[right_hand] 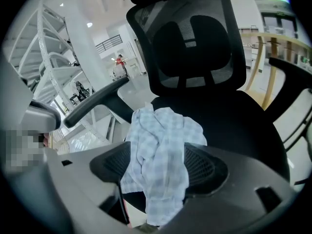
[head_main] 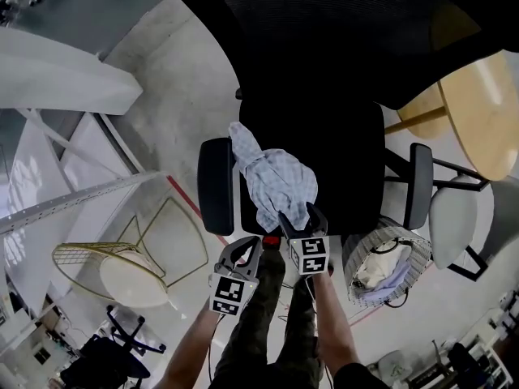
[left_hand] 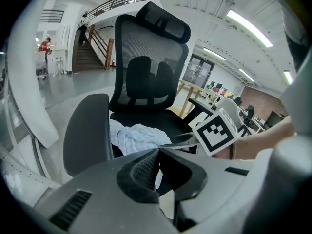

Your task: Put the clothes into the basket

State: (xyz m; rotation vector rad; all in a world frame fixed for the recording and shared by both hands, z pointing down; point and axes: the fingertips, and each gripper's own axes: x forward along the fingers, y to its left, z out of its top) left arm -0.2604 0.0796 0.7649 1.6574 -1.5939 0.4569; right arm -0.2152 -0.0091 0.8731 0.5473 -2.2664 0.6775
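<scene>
A light blue checked garment (head_main: 276, 177) lies crumpled on the seat of a black office chair (head_main: 340, 160), hanging over its front edge. My right gripper (head_main: 301, 215) is at that front edge and stands open, its jaws on either side of the hanging cloth (right_hand: 161, 140), the right gripper (right_hand: 158, 167) not pressing it. Lower and to the left, my left gripper (head_main: 242, 245) is open and holds nothing; its own view shows the garment (left_hand: 134, 135) ahead, past the left gripper (left_hand: 168, 167). A wicker basket (head_main: 413, 254) with clothes in it stands on the floor, right of the chair.
The chair's two armrests (head_main: 216, 185) (head_main: 419, 185) flank the seat. A gold wire stool (head_main: 122, 270) stands to the left, a white chair (head_main: 450, 221) and a round wooden table (head_main: 486, 112) to the right. The person's legs are below the grippers.
</scene>
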